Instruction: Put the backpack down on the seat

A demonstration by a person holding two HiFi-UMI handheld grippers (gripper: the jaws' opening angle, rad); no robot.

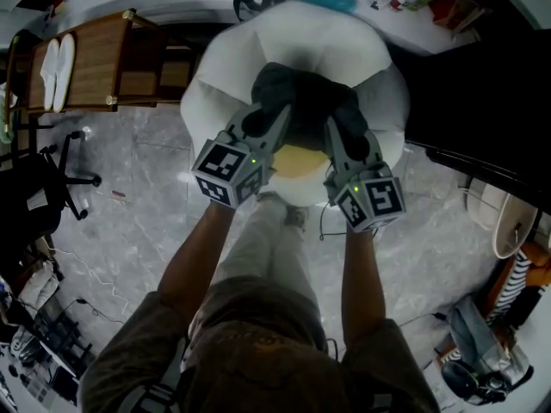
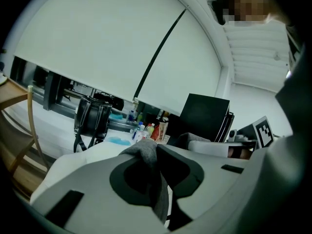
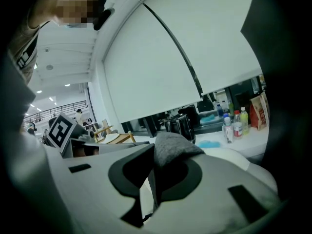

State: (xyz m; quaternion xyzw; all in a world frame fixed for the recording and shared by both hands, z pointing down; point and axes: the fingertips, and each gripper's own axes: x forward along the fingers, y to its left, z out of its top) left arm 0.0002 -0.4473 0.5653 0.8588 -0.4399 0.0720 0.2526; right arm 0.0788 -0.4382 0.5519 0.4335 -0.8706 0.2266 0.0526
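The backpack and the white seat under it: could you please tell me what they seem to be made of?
The backpack: dark grey matt cloth, felt-like; it bunches in soft folds. The seat: white, smooth and puffy with seams, likely padded fabric or leatherette; I cannot tell which.

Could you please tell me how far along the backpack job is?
Done: the left hand-held gripper and right hand-held gripper are each shut on grey fabric of the backpack. In hand: it is held over the white seat. Left: settling it there and releasing; contact can't be judged.

Dk grey backpack [image 1: 301,101] over mid of white puffy seat [image 1: 222,67]
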